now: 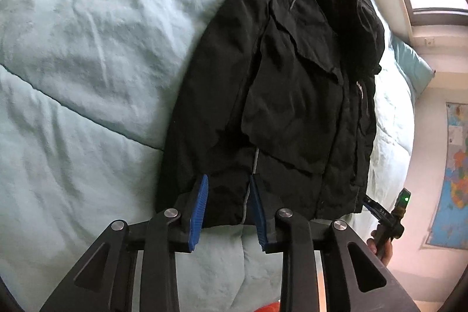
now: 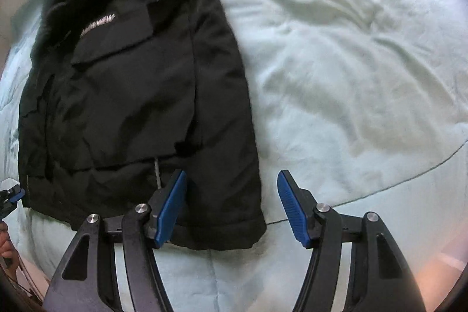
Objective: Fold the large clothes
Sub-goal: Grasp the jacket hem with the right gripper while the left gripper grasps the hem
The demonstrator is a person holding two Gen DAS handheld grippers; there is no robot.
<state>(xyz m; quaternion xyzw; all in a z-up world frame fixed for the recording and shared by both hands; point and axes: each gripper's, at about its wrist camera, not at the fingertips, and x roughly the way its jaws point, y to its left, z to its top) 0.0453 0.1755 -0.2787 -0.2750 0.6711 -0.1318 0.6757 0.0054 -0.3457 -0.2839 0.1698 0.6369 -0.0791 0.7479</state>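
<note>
Black jacket [image 1: 280, 95] lying flat on the bed's quilt [image 1: 87, 78].
Left gripper [image 1: 228, 212] and right gripper [image 2: 231, 206] are hovering at its hem, jaws wide apart, gripping nothing; bare quilt is stretching out either side.

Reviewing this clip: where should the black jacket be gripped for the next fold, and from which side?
Probably the bottom hem of the black jacket, approached from the near edge of the bed. The hem lies flat nearest both open claws, left claw and right claw, which already straddle it.
</note>
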